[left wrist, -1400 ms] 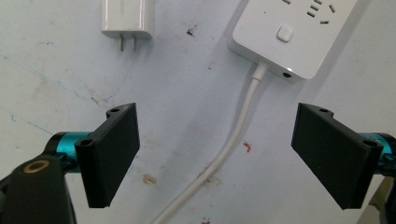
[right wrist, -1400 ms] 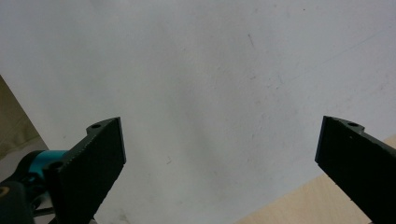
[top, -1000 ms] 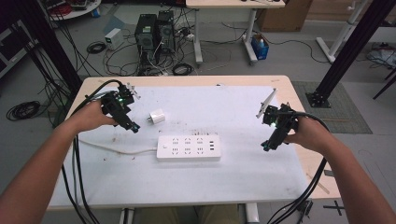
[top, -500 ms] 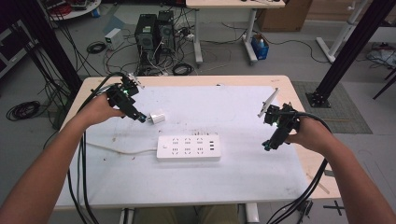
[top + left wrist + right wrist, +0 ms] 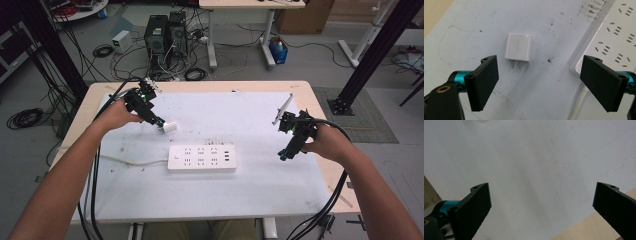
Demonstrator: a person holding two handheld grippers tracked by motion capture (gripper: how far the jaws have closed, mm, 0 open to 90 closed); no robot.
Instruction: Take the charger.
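Left gripper view, left claw wide open, empty, above white charger, power strip cut off.

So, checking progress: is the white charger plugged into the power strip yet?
Not yet: the charger lies flat on the table, prongs bare, apart from the power strip.

Your left forearm enters from the near left and extends toward the far left of the tabletop. Your left gripper points down and rightward, its fingers spread wide and holding nothing. Your right forearm enters from the near right. Your right gripper is at the right side, angled down and leftward, fingers also spread wide and holding nothing.
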